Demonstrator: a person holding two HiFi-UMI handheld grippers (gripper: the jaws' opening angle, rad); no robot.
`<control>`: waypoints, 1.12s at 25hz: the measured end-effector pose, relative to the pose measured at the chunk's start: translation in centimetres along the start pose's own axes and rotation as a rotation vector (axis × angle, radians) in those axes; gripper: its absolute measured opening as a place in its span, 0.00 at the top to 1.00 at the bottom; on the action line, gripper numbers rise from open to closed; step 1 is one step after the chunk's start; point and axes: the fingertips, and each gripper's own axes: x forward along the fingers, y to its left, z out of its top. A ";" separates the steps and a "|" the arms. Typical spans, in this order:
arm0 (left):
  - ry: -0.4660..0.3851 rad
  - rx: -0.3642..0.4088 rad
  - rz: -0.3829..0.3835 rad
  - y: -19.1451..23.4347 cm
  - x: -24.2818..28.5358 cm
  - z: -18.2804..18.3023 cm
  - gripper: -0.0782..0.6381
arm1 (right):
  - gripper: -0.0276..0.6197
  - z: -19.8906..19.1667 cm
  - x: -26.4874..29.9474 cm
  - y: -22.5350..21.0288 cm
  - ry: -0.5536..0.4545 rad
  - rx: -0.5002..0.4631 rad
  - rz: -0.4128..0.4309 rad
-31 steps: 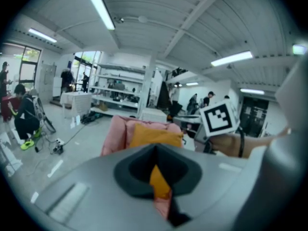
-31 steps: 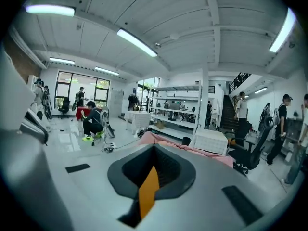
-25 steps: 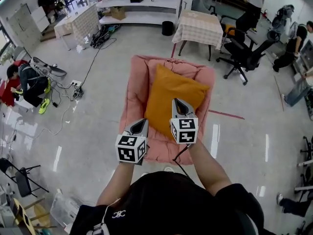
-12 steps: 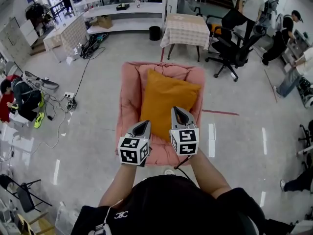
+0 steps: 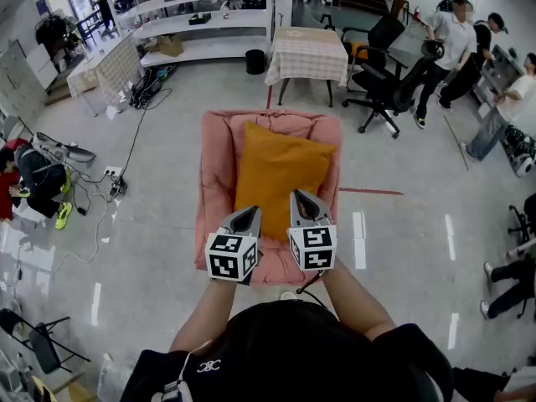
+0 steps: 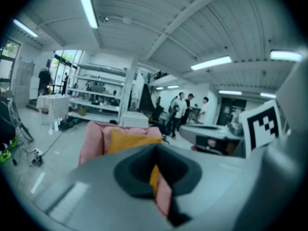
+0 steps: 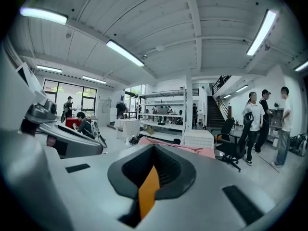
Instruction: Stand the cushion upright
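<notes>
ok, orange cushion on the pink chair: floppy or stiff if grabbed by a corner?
Probably floppy: the cushion looks plump with soft, rounded edges, so a pinched corner would likely lift before the body follows. Stuffed fabric, so likely light for its size. It leans on the padded back of the pink chair, so it may slump once released.

Tally from the floor:

- One orange cushion (image 5: 280,178).
- One pink armchair (image 5: 216,187).
- Two grippers: left gripper (image 5: 248,216), right gripper (image 5: 301,201).
- Two checked-cloth tables: middle table (image 5: 307,50), corner table (image 5: 105,64).
- One black bin (image 5: 255,60).
- One shelf unit (image 5: 205,32).
- Two black office chairs (image 5: 387,86).
- Three people standing (image 5: 453,36) at right.
- One person seated (image 5: 33,178) at left.
</notes>
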 end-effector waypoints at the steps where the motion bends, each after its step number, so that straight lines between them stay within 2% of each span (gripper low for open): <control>1: 0.000 0.000 -0.002 -0.1 0.0 0.0 0.89 | 0.96 -0.2 -0.1 0.0 0.008 -0.003 0.000; 28: 0.001 0.005 -0.005 -1.0 0.4 -0.3 0.89 | 0.96 -1.0 -0.5 0.1 0.015 -0.008 0.016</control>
